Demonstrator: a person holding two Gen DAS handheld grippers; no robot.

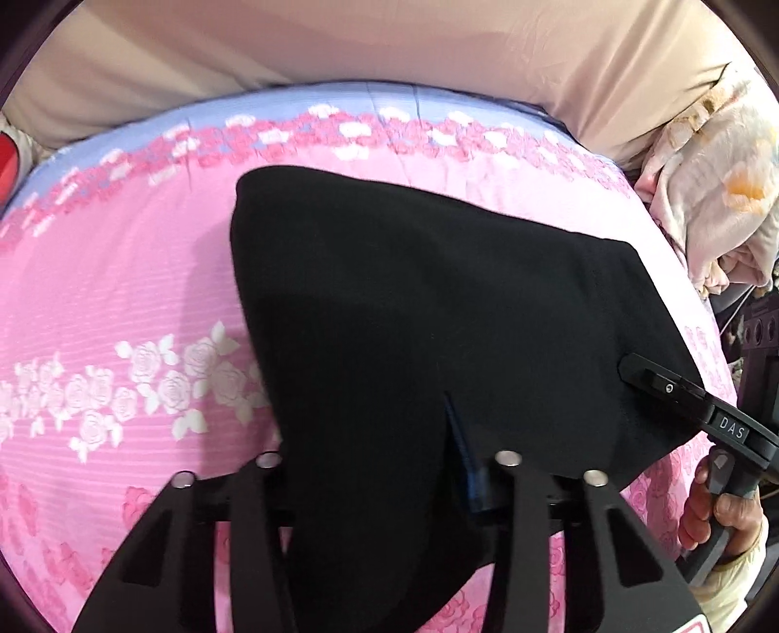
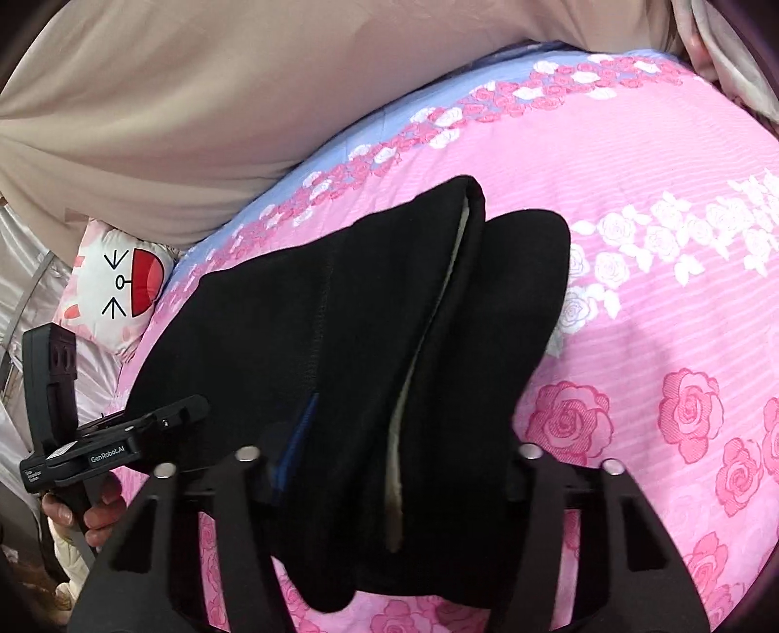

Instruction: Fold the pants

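Black pants lie folded on a pink floral bedspread. In the left wrist view my left gripper straddles the near edge of the pants, with cloth bunched between its fingers. In the right wrist view the pants show a pale inner lining along a fold, and my right gripper likewise has the near end of the pants between its fingers. The right gripper also shows at the pants' right edge in the left wrist view. The left gripper shows at their left edge in the right wrist view.
A beige curtain or sheet hangs behind the bed. A cartoon-face pillow lies at the left end of the bed. A crumpled floral cloth sits at the right end. Dark equipment stands beside the bed.
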